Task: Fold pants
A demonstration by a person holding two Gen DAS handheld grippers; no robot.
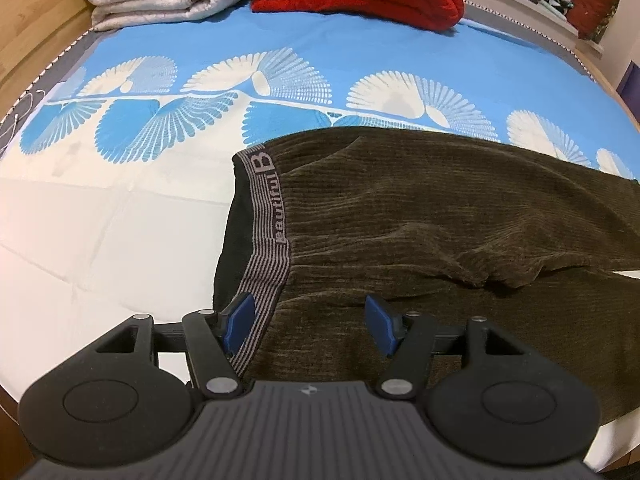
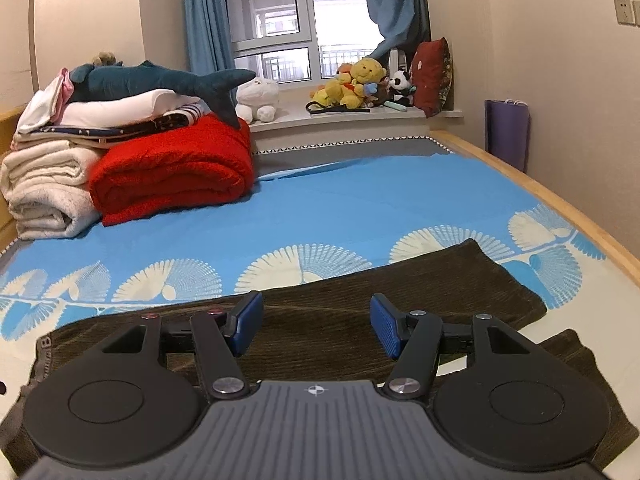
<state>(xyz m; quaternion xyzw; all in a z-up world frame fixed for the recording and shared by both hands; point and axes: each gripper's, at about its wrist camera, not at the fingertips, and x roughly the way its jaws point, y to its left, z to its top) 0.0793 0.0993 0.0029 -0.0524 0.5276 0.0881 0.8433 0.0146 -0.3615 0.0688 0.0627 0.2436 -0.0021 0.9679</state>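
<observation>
Pants (image 1: pixel 420 208) lie flat on the bed (image 1: pixel 120 208), brown ribbed fabric, waistband (image 1: pixel 266 208) at the left end, legs running right. Left tool (image 1: pixel 308 326) open, nothing between the pads, pointing steeply down over the near waistband corner; whether a pad touches the cloth I can't tell. Right tool (image 2: pixel 316 326) open too, empty, over the legs further right, angled shallower. Far left of the bed: red blanket (image 2: pixel 172 168) beside a white one (image 2: pixel 44 192).

pants (image 1: pixel 440 216) — legs cut off at right edge | waistband (image 2: pixel 43 354) lettering — unreadable
</observation>
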